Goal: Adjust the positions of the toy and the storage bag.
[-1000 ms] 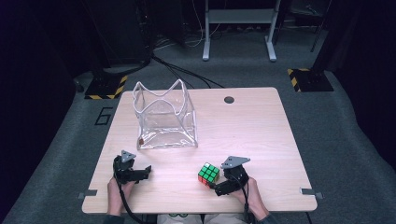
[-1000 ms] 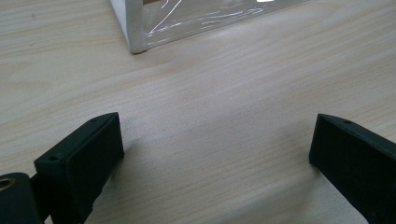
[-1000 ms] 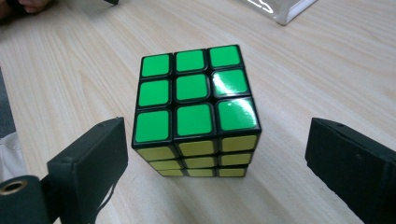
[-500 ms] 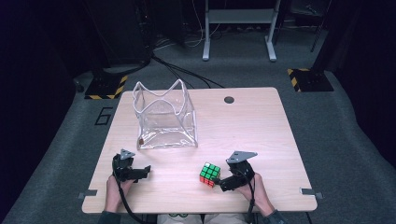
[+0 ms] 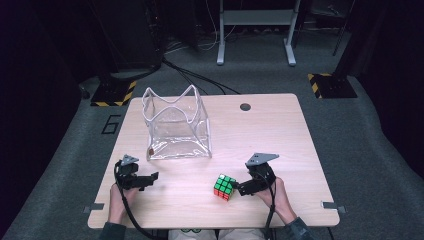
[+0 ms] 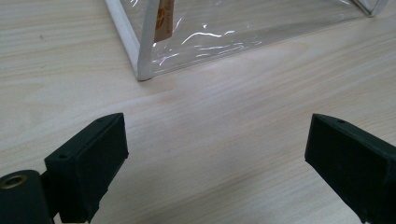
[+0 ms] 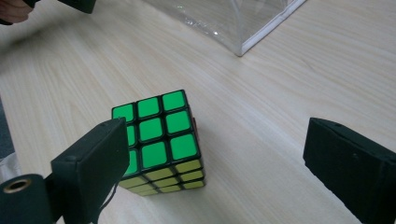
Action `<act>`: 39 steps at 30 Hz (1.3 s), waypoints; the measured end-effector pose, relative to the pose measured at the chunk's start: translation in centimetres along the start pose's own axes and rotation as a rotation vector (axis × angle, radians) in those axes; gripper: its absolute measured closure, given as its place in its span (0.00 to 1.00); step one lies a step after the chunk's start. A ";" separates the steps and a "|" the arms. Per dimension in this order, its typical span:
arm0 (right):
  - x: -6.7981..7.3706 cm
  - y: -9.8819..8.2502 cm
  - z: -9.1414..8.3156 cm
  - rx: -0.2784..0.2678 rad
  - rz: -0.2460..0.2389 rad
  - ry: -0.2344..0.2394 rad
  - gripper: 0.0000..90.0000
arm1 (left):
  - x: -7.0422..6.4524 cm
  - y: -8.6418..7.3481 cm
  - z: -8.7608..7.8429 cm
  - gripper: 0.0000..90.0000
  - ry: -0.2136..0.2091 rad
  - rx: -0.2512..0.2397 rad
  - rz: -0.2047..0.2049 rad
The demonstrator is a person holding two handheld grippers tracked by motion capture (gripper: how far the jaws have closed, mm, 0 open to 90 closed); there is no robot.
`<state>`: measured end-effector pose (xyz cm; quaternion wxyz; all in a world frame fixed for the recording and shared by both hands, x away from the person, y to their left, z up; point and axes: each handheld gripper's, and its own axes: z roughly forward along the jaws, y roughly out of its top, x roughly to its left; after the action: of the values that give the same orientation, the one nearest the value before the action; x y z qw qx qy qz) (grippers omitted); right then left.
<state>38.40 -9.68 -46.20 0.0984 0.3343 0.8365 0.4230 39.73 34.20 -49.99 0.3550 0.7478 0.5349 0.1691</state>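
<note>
At the near edge of the table (image 5: 280, 130), two hand-held grippers, cube between them.

Right gripper (image 5: 242, 190) at about 5 o'clock on the tabletop — jaws spread wide, nothing pinched. In the right gripper view the Rubik's cube (image 7: 159, 140) sits just ahead of the jaws, toward the left one, green face up, yellow on the side facing the camera. The left jaw overlaps its corner in that view; can't tell whether it's touching. The cube rests flat on the wood, not lifted.

Left gripper (image 5: 149, 178) at about 7 o'clock, jaws also wide apart, over bare table. Idle as far as I can judge.

Further back, toward 11 o'clock, a clear plastic bag (image 5: 177, 127) stands upright with white-trimmed edges and its top open and sagging. Looks empty. Well apart from the cube.

Progress, my read: early. The grasp isn't made yet, so the right jaws have to be centred on the cube and brought together, then the lift. If the bag is the destination, that whole carry and drop is left too.

Writing: a small brown tag (image 6: 164, 18) hangs inside the bag's near corner; print on it too blurred to read. A "6" (image 5: 112, 123) is marked on the floor at 10 o'clock off the table — no brand legible on the cube.
</note>
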 end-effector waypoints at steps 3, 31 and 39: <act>-0.1 0.5 -0.1 0.002 -0.007 -0.018 0.08 | -0.1 0.5 -0.1 0.07 0.004 0.016 0.012; -2.1 7.5 1.4 0.034 -0.045 -0.034 0.10 | 0.4 7.7 -2.8 0.06 -0.059 -0.025 0.007; -2.2 10.1 2.0 0.033 -0.062 -0.030 0.11 | 0.0 10.1 -3.8 0.07 -0.070 -0.043 0.026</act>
<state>45.72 -5.58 -39.86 0.1186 0.3160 0.8517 0.4009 44.18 33.75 -40.19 0.3871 0.7524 0.5087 0.1590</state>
